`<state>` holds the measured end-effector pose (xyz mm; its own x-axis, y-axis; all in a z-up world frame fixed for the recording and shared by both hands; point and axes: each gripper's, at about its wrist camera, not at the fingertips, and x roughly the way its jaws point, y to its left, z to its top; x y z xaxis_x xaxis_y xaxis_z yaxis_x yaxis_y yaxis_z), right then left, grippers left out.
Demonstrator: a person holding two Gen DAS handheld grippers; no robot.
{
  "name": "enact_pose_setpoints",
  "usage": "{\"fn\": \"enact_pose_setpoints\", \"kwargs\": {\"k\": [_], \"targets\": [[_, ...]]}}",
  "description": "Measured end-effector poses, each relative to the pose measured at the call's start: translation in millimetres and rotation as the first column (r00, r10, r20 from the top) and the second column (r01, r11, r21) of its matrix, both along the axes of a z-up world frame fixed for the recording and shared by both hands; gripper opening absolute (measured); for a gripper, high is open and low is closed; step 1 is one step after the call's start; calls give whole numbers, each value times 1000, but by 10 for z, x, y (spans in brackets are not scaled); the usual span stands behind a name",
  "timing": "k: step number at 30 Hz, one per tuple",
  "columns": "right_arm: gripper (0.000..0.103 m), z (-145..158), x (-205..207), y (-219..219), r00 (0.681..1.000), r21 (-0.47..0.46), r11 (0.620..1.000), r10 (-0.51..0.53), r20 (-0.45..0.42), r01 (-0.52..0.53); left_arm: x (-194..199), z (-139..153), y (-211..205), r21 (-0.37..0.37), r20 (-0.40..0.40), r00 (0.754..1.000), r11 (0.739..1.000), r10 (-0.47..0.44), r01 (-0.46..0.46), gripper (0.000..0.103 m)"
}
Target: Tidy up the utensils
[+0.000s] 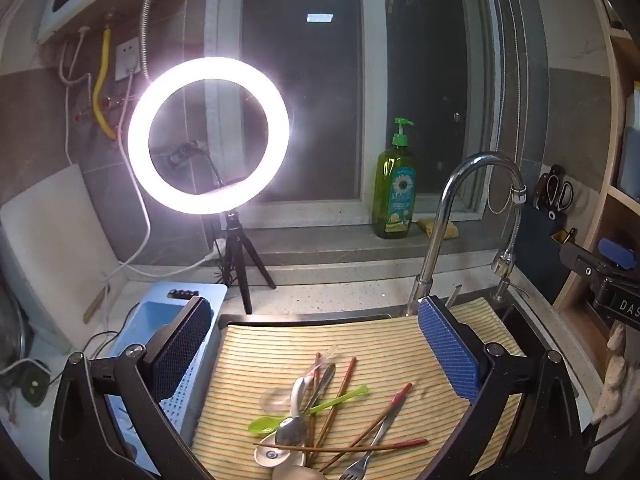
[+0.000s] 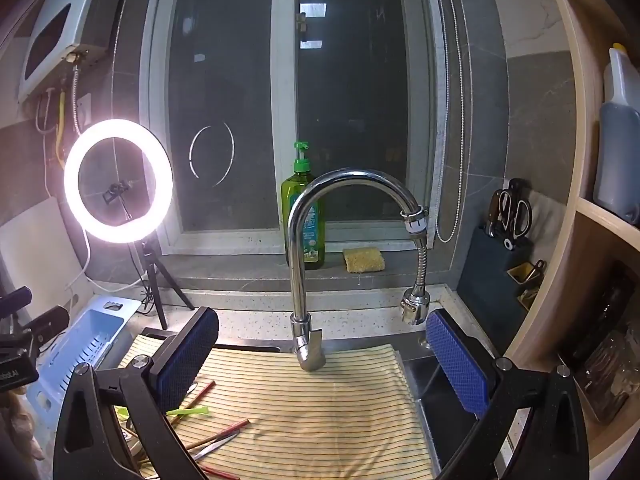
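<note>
left tongs – released, above utensils; right tongs – released, utensils lower-left; striped mat

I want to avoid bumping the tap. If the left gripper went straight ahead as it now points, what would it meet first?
Probably the utensil pile on the striped mat, between the open left gripper fingers; the faucet stands further back and right. Depth is uncertain.

Home kitchen: sink faucet, dish soap bottle, window-ledge sponge.

Both grippers have black arms, silver screws and probably rubbery blue textured pads.
</note>
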<state>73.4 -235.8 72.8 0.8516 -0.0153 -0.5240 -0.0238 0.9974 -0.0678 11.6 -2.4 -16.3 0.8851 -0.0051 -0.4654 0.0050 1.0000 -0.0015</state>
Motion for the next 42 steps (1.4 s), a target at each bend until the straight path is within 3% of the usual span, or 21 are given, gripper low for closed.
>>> {"fn": "enact_pose_setpoints", "kwargs": {"k": [42], "targets": [[103,-175,92,-77,998,40,999,-5,-57,7,119,-26,-128,8,-48,998,999,-32,32,103]]}}
